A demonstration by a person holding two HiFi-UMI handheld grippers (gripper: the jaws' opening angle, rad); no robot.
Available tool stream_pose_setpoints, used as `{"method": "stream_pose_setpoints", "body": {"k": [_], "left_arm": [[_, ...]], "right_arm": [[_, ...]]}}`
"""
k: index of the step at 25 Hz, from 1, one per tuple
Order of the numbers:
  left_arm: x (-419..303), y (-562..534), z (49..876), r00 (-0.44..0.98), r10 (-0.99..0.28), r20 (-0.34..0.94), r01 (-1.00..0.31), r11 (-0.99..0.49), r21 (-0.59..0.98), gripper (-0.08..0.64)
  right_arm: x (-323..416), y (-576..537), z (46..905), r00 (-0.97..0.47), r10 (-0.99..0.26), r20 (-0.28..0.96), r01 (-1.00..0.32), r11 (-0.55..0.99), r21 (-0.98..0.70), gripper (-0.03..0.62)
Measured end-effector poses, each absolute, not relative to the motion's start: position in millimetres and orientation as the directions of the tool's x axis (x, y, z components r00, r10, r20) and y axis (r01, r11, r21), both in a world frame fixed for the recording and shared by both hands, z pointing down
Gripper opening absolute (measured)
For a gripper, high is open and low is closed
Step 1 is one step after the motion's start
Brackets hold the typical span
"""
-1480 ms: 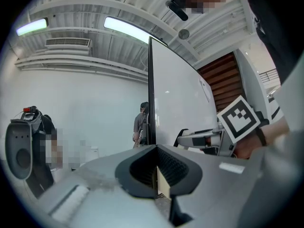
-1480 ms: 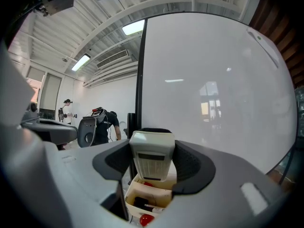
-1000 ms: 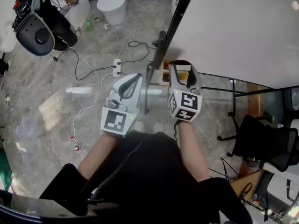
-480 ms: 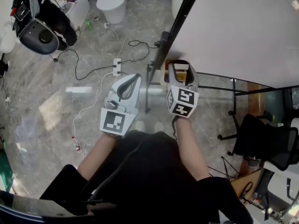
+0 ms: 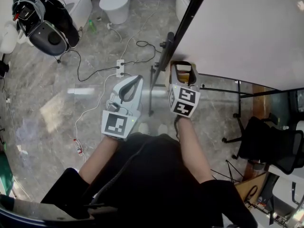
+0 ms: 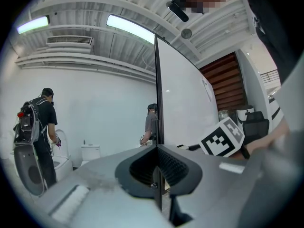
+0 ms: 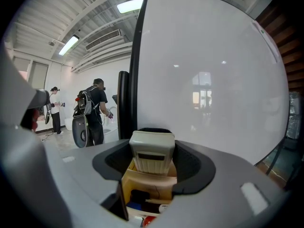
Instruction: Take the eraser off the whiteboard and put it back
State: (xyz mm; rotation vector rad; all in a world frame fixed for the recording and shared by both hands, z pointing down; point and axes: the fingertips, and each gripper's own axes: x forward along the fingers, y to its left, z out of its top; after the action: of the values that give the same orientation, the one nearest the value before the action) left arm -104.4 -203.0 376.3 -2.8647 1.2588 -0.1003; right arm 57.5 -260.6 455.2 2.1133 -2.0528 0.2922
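Jaws of right gripper (image 5: 183, 66) clasp eraser (image 7: 152, 152) by whiteboard (image 7: 209, 70) over marbled floor (image 5: 57, 96).

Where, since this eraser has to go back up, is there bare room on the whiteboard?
The whiteboard looks bare all the way right from its black frame. Crowded: the yellow box under the eraser in the right hand-held gripper, and the cabled floor left of the frame.

A grey marbled floor (image 5: 52, 113) carries a white power strip (image 5: 119, 68) with cables (image 5: 95, 72) (black and white) trailing from it, and 1 white toilet (image 5: 114, 4) stands at its far edge. A black office chair (image 5: 270, 148) sits at the right. Far off stand a person wearing a backpack (image 7: 96, 113) and 1 more person (image 7: 55, 110); an open tan box (image 7: 149, 184) holds small items.
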Motion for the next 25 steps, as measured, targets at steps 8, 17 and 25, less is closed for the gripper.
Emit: {"method": "stream_pose_setpoints", "body": {"k": [8,17,25], "left_arm": [[-113.2,-202.0,375.1,0.665,-0.744,0.06,-0.743,-0.668,-0.038,0.005],[-112.7,-203.5,375.4,0.663,-0.745,0.065,-0.744,-0.666,-0.043,0.005],[-109.1,-203.6,375.4,0.664,-0.745,0.062,-0.744,-0.667,-0.048,0.005]], "right_arm": [[57.5,-261.6,464.1,0.042,-0.955,0.295,-0.999,-0.044,0.0,0.27],[60.7,-263.1,463.7,0.05,-0.954,0.294,-0.999,-0.051,0.003,0.273],[57.6,-261.0,466.8,0.011,-0.955,0.295,-1.0,-0.01,0.005,0.307]]}}
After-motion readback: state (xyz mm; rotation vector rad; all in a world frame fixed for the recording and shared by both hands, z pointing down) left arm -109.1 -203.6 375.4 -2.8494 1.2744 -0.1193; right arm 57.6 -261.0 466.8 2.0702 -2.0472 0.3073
